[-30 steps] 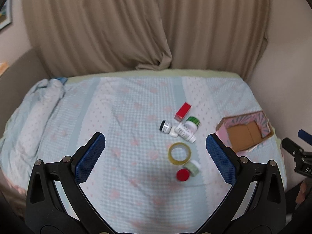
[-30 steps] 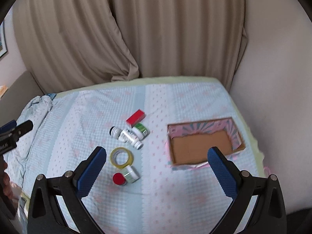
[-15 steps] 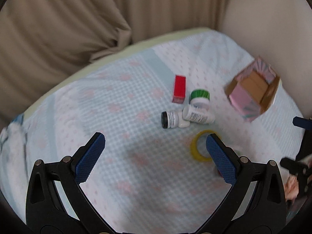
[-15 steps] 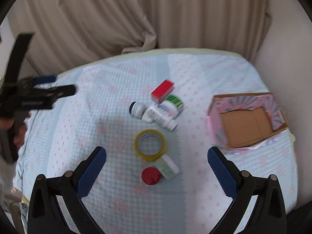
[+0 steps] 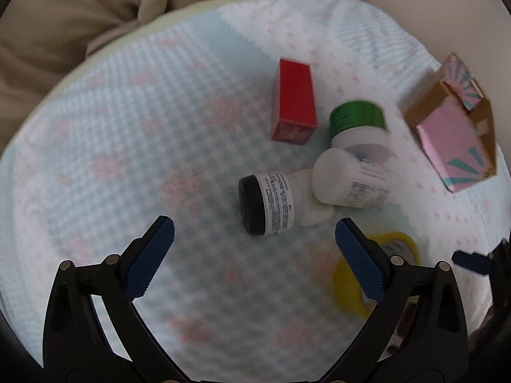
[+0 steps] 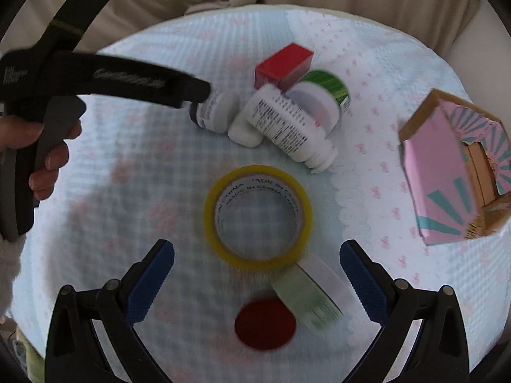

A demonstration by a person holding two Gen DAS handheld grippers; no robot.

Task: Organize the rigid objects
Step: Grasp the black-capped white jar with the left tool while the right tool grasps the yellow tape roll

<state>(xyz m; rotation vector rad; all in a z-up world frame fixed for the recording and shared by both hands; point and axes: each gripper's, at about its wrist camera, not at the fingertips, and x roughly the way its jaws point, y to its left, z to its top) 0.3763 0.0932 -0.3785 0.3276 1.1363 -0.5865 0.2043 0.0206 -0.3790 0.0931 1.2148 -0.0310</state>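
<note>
A cluster of rigid objects lies on the bed. My left gripper (image 5: 252, 255) is open and empty, just short of a black-capped white bottle (image 5: 271, 202) lying on its side. Behind it lie a larger white bottle (image 5: 351, 182), a green-lidded jar (image 5: 357, 121) and a red box (image 5: 293, 108). My right gripper (image 6: 255, 281) is open and empty, low over a yellow tape roll (image 6: 258, 217) and a red-capped bottle (image 6: 287, 306) lying between its fingers. The pink cardboard box (image 6: 447, 172) stands open at the right.
The bed has a light blue and white patterned cover (image 5: 127, 146). Beige curtains (image 5: 64, 16) hang behind it. In the right wrist view the left gripper's body and the hand holding it (image 6: 48, 121) reach in from the left. The pink box also shows in the left wrist view (image 5: 456, 134).
Both grippers have dropped down and forward toward the objects, which now look much larger. The left one has closed in on the black-capped bottle, the right one on the tape roll.
</note>
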